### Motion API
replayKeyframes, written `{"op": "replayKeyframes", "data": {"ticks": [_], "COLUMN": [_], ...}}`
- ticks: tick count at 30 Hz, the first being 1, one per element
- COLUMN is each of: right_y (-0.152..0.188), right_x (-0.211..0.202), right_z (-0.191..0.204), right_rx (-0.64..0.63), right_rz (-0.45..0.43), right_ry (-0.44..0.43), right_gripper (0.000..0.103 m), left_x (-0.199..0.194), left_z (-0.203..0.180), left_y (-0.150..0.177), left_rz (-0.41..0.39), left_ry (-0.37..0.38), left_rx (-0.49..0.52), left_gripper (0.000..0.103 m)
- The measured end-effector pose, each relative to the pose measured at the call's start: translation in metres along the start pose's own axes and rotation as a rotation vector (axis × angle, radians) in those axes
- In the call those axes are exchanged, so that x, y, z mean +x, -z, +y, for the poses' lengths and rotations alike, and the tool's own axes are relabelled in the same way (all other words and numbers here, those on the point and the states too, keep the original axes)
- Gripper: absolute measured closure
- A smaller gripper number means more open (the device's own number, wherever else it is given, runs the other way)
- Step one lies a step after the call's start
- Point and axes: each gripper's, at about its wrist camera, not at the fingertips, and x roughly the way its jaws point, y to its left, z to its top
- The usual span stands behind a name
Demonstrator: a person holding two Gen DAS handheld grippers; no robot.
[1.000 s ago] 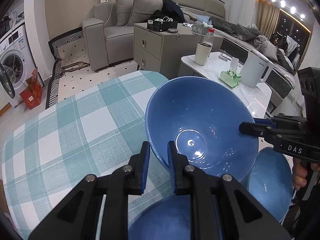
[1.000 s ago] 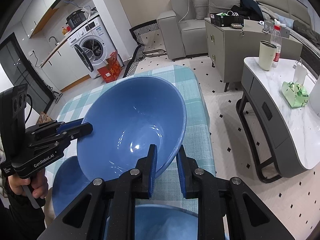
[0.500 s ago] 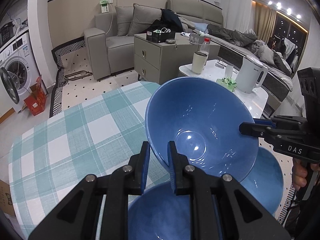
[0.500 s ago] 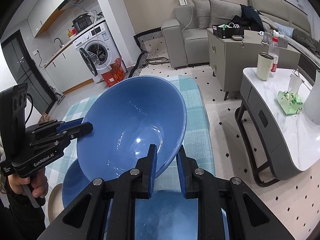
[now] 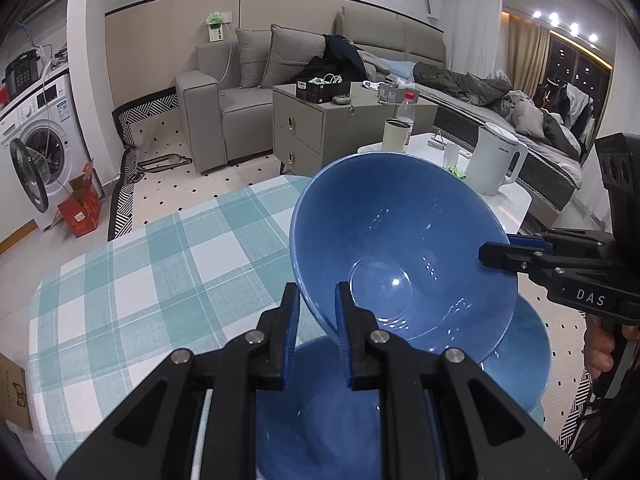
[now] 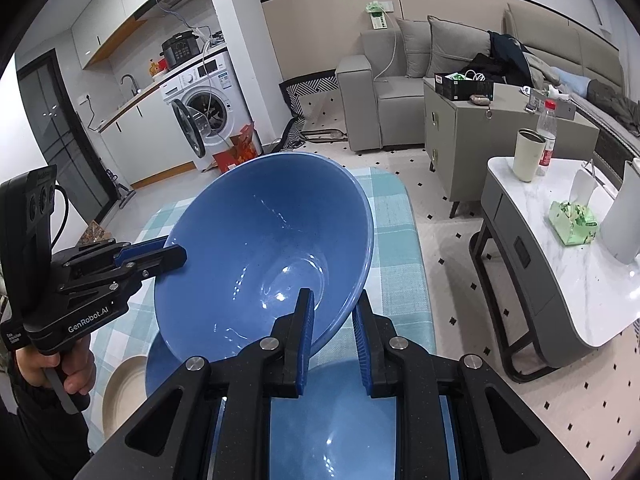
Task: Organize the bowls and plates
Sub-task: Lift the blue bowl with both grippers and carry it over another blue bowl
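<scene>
A large blue bowl (image 5: 400, 248) is held in the air above the checked table, tilted, by both grippers. My left gripper (image 5: 316, 300) is shut on its near rim; it also shows in the right wrist view (image 6: 160, 254). My right gripper (image 6: 334, 304) is shut on the opposite rim of the bowl (image 6: 260, 256); it shows in the left wrist view (image 5: 504, 252). Below lie two more blue bowls (image 5: 320, 412) (image 5: 520, 364). A cream plate (image 6: 120, 392) lies at the lower left in the right wrist view.
The table has a teal and white checked cloth (image 5: 140, 280). To the right stands a white marble side table (image 6: 560, 248) with a kettle (image 5: 494, 164), cup and bottle. A sofa (image 5: 248, 92) and a washing machine (image 6: 204, 108) are beyond.
The bowl has been lifted higher by both grippers; the table and the bowls under it look further below. Both grips are unchanged.
</scene>
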Motion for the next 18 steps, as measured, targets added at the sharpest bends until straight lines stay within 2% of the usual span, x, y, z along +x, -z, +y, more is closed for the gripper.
{"op": "replayKeyframes", "data": {"ticks": [18], "right_y": [0.02], "right_x": [-0.03], "right_z": [0.036], "right_rx": [-0.061], "right_rz": [-0.049], "right_ry": [-0.033], "right_gripper": [0.083], "left_x": [-0.047], "left_z": [-0.002], "left_y": [0.028], "left_rz": [-0.053], "left_ry": [-0.053], "left_rx": [-0.004], "left_gripper": [0.087]}}
